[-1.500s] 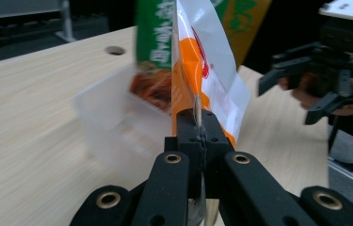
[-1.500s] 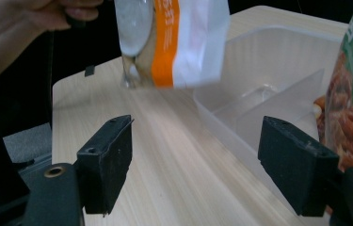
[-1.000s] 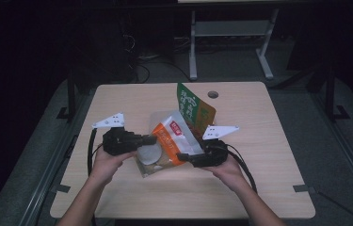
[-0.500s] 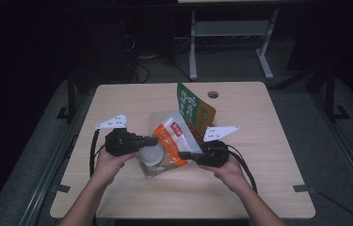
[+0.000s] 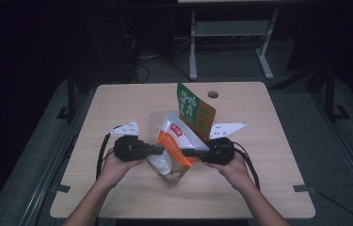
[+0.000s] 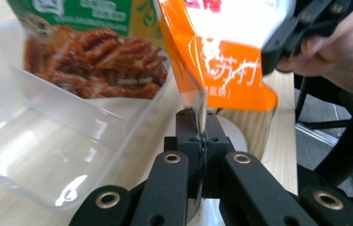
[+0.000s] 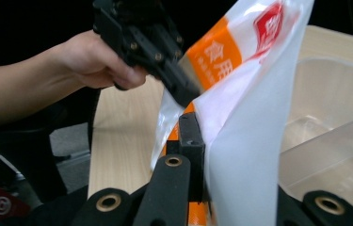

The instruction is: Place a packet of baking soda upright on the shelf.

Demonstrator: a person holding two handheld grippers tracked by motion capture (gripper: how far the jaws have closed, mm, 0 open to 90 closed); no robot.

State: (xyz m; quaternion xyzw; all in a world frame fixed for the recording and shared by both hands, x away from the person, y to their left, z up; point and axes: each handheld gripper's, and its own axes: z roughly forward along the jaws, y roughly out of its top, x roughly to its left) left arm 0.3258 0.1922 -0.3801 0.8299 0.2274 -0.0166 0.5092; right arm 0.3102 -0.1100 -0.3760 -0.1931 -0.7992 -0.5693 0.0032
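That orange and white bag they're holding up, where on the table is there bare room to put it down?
Bare wood lies along the table's far-left corner and right side past the right gripper. The middle is crowded: orange and white bag, clear container, green packet, left gripper.

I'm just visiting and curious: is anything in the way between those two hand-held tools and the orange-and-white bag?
Nothing visible stands between them. The left tool is shut on one edge of the orange-and-white bag, and the right tool clamps the opposite edge. The clear container and green packet sit behind it.
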